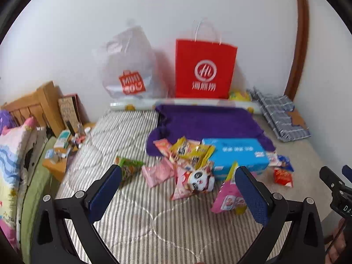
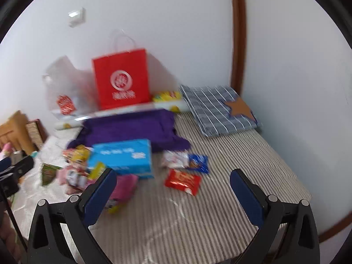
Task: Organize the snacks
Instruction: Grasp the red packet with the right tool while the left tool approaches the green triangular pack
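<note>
I have both tools spread wide and empty: the left gripper (image 1: 178, 189) hangs over the striped bedcover (image 1: 132, 209) at the bottom of its frame, and the right gripper (image 2: 173, 189) does the same in its own view.

The snacks lie in a loose heap mid-frame, spilling off the purple towel (image 1: 209, 121). A blue box (image 1: 237, 154) sits in the middle of them, with yellow packets (image 1: 193, 151) touching its left side, a pink packet (image 1: 157, 172) and a panda-face packet (image 1: 198, 180) below, and a green cone-shaped packet (image 1: 128, 168) furthest left. A red wrapper (image 2: 182, 181) and a blue wrapper (image 2: 198, 162) lie apart, right of the box.

I judge the packets light, crinkly and slippery, their contents probably brittle, so I would pinch a sealed edge gently, not the puffed middle. The box looks stiff; I would take it across a narrow side. The right view is blurred, so labels are unreadable.
</note>
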`<state>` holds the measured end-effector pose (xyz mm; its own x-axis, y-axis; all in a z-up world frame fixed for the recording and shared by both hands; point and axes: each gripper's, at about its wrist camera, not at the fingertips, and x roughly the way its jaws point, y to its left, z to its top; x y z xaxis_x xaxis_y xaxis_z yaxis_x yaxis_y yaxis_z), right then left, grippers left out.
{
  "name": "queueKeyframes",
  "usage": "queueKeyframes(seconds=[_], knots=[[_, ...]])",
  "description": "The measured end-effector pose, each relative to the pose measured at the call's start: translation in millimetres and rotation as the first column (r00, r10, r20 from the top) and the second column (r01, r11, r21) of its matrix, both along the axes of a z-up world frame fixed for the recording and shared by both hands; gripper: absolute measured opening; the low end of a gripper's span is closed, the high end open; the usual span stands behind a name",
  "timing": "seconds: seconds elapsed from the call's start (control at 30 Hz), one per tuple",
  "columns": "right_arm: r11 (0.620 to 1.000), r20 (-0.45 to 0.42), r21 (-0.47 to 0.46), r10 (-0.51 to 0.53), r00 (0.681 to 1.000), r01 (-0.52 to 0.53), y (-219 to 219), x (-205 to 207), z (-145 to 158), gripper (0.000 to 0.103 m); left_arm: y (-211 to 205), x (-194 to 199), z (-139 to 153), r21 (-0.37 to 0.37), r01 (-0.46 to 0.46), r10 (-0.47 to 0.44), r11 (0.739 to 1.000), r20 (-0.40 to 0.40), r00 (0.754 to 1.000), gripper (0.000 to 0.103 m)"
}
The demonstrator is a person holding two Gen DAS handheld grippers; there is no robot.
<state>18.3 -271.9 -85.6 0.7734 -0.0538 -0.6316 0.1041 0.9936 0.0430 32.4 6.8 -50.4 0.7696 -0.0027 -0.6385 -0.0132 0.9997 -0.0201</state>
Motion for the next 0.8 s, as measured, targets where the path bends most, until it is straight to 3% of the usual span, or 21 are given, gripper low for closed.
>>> queueKeyframes(seconds=[0.2,0.33,0.8], knots=[[1.000,-0.075,0.018,0.005,0.997,-0.004,-18,21,-45,0.103,6,18,-31,0.043,-0.057,0.059,0.997,-0.060,0.996,0.102],[0.999,-0.135,0.041,-0.003,0.991,0.008,-28,40,-74,0.103,16,32,-51,0.025,-0.046,0.048,0.999,-0.111,0.993,0.101],[0.989,-0.220,0.127,-0.041,0.975,0.070,-31,102,-116,0.095,38,59,-73,-0.023,-0.010,0.006,1.000,-0.163,0.987,0.096]])
